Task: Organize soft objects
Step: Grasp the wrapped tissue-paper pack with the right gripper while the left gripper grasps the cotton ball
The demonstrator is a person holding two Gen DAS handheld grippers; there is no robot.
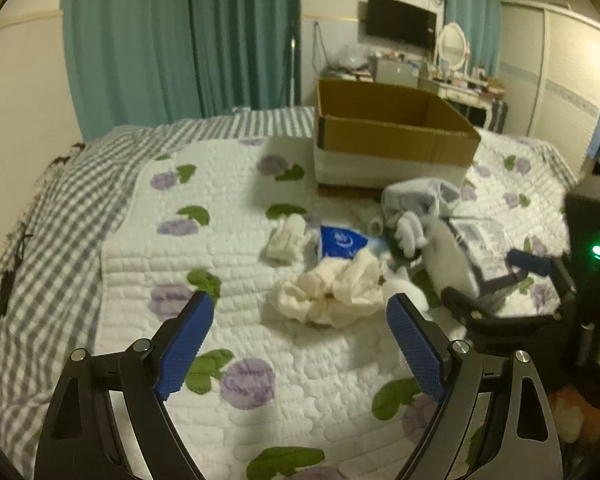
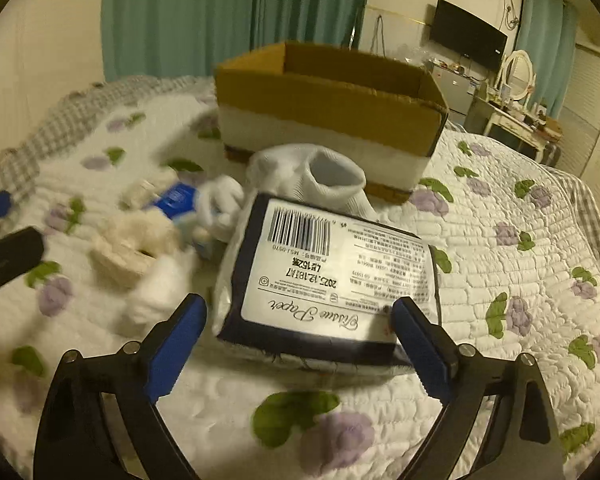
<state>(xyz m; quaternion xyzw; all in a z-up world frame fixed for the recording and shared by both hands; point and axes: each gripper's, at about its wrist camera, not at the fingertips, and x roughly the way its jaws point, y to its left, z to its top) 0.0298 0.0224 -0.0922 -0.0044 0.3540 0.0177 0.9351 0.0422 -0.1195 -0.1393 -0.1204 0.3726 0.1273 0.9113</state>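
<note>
A tissue paper pack [image 2: 332, 280] with a barcode label lies on the quilted bed, its near edge between the pads of my open right gripper [image 2: 300, 316]. The pack also shows in the left wrist view [image 1: 476, 248]. A white sock [image 2: 320, 176] lies behind it, in front of an open cardboard box [image 2: 332, 112]. A cream cloth bundle [image 1: 332, 288] lies just beyond my open, empty left gripper [image 1: 300, 312]. A blue packet [image 1: 340, 240] and a small white roll [image 1: 288, 236] lie behind the bundle. The right gripper [image 1: 512, 280] shows at the right in the left wrist view.
The box [image 1: 388, 136] stands at the far side of the floral quilt [image 1: 236, 264]. Teal curtains, a wall TV and a cluttered dresser with a mirror are behind the bed. A grey checked blanket [image 1: 60, 200] covers the left bed edge.
</note>
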